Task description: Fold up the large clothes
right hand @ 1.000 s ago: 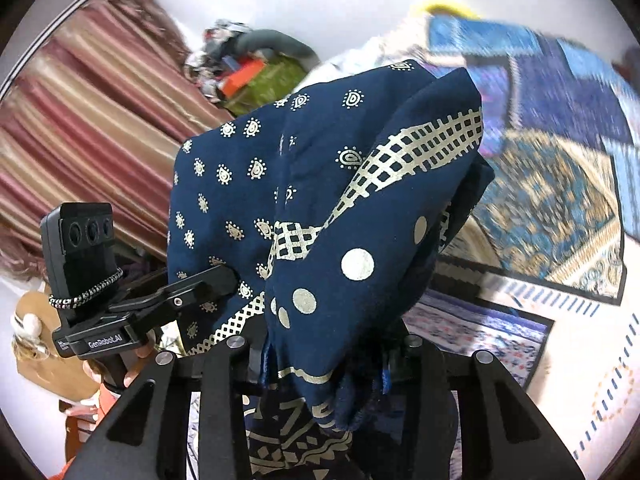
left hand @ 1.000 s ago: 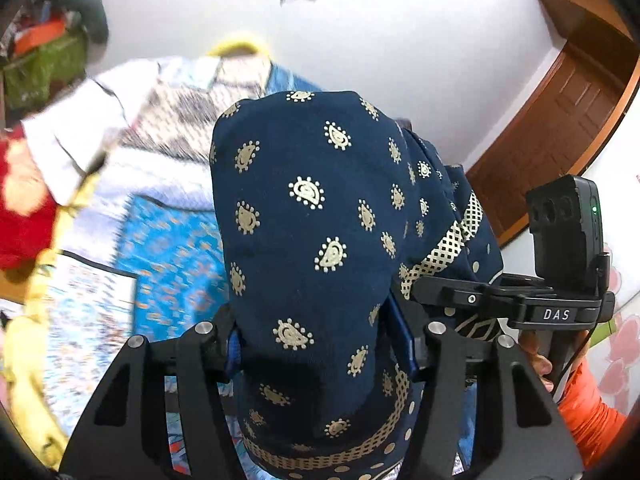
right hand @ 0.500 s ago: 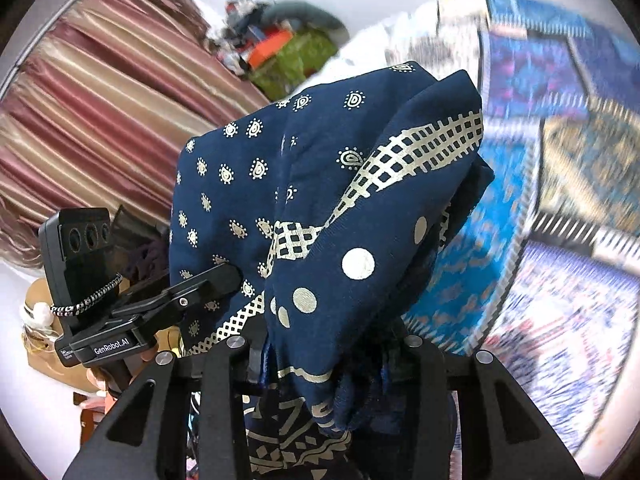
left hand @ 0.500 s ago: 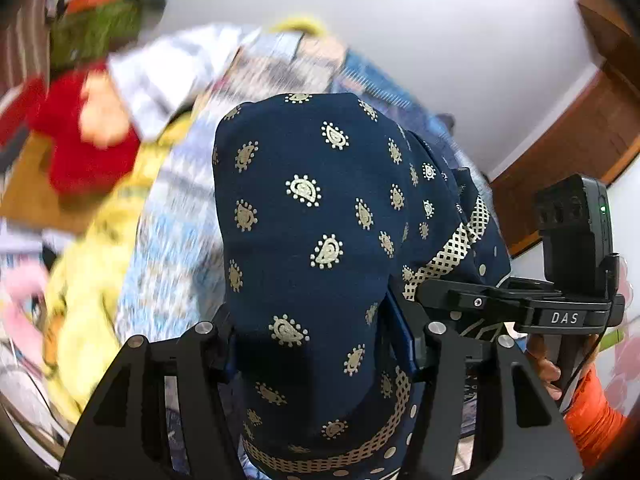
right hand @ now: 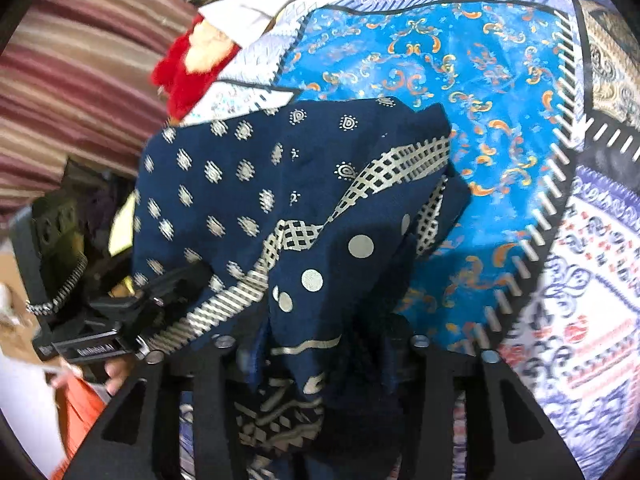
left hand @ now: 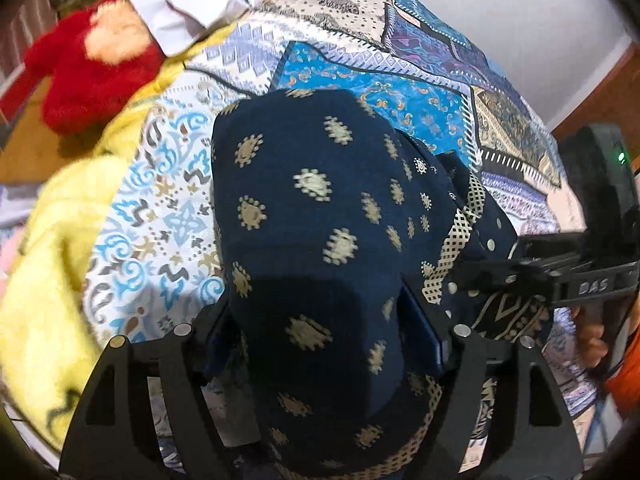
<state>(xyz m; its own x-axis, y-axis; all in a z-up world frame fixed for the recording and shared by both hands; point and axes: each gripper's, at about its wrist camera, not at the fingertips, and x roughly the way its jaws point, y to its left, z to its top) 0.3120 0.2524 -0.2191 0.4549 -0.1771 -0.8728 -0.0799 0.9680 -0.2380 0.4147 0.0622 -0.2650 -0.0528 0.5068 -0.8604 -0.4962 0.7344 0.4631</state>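
A navy garment (left hand: 312, 216) with cream paisley prints and checked trim is draped over both grippers. My left gripper (left hand: 324, 320) is shut on a bunch of it; the cloth covers the fingertips. My right gripper (right hand: 320, 344) is shut on another bunch of the same navy garment (right hand: 280, 184), with a dotted part hanging down. Each gripper shows in the other's view: the right gripper at the left wrist view's right edge (left hand: 560, 276), the left gripper at the right wrist view's left edge (right hand: 120, 320). Both are held above the bed.
A patchwork bedspread (left hand: 400, 92) in blue and white covers the bed, also in the right wrist view (right hand: 500, 120). A red plush toy (left hand: 88, 64), a white cloth (left hand: 188, 8) and a yellow blanket (left hand: 48, 260) lie at the left. Striped curtains (right hand: 60, 80) hang behind.
Both grippers have tilted down toward the bed with the garment still held; the wall has left the views and the bedspread now fills them.
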